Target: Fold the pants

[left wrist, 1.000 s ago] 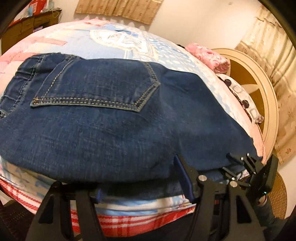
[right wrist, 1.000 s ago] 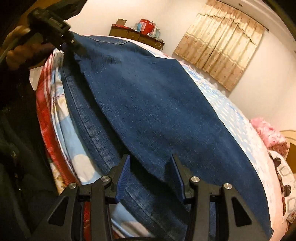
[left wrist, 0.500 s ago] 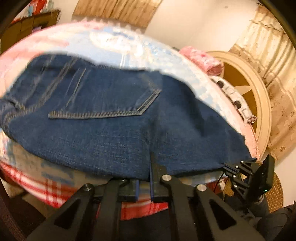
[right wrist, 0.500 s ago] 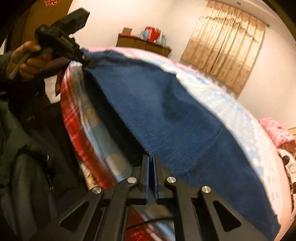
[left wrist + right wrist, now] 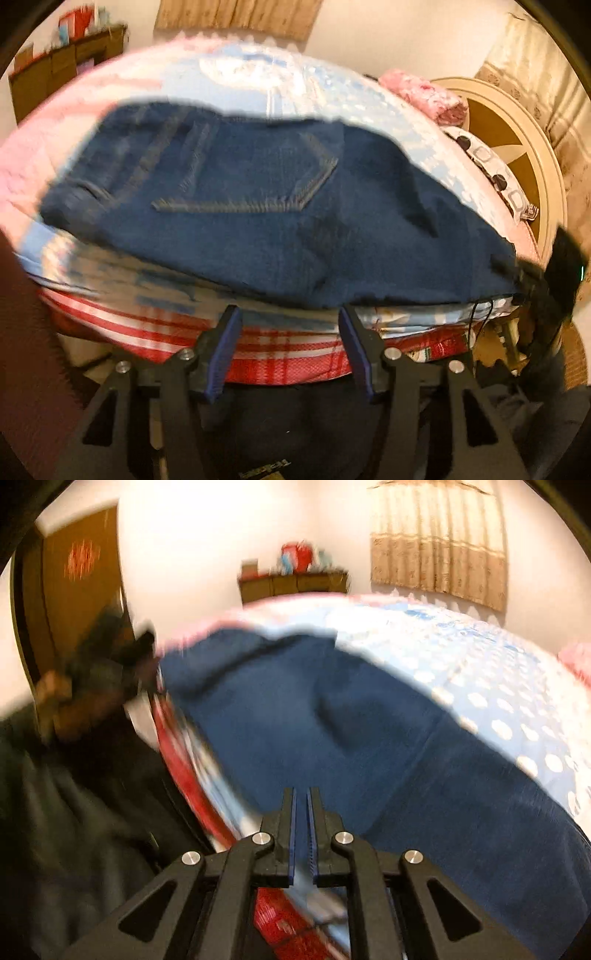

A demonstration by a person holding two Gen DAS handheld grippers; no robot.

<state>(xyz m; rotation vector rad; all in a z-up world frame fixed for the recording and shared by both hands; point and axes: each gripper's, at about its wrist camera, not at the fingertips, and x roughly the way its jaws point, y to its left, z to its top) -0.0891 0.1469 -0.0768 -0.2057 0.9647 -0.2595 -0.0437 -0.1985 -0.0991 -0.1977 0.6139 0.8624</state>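
The dark blue denim pants point(image 5: 280, 218) lie folded across the near part of the bed, back pocket up, their edge at the mattress side; under them I see the light blue dotted bedsheet point(image 5: 480, 672) over a red-and-white plaid layer point(image 5: 280, 343); beyond stand a brown wooden cabinet point(image 5: 295, 583) against the wall, beige curtains point(image 5: 439, 542) and a round cream headboard point(image 5: 517, 155); my left gripper point(image 5: 288, 328) hangs just off the bed edge, its blue pads spread and empty; my right gripper point(image 5: 301, 808) has its pads pressed nearly together at the denim's edge; I cannot tell whether cloth is pinched.
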